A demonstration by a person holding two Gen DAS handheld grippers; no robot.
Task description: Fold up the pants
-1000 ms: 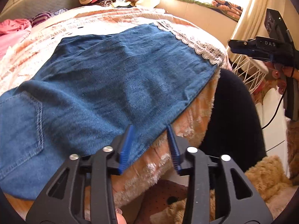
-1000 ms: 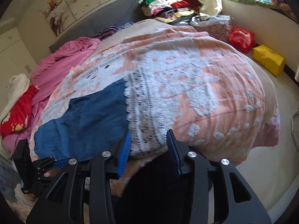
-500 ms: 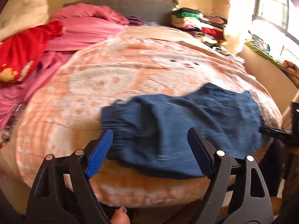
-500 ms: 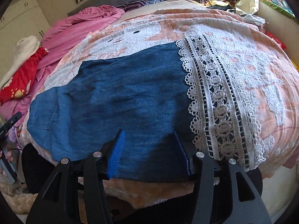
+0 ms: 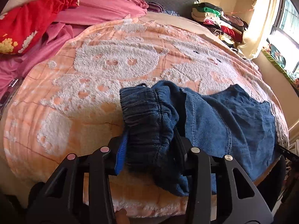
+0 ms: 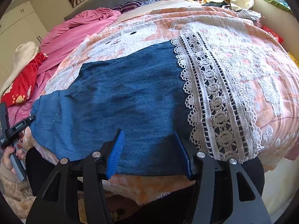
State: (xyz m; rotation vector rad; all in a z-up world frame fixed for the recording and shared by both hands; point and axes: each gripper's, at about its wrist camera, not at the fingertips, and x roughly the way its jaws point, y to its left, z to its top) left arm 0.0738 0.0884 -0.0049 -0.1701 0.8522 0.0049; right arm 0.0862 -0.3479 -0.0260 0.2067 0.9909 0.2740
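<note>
Because the denim is soft and floppy, the pants want holding at firm edges: waistband and hem. They are blue, lace-trimmed at the cuffs, and lie across the peach blanket (near its front edge). The left gripper is closing on the gathered waistband; the right gripper straddles the hem, seemingly not yet pinching.
</note>
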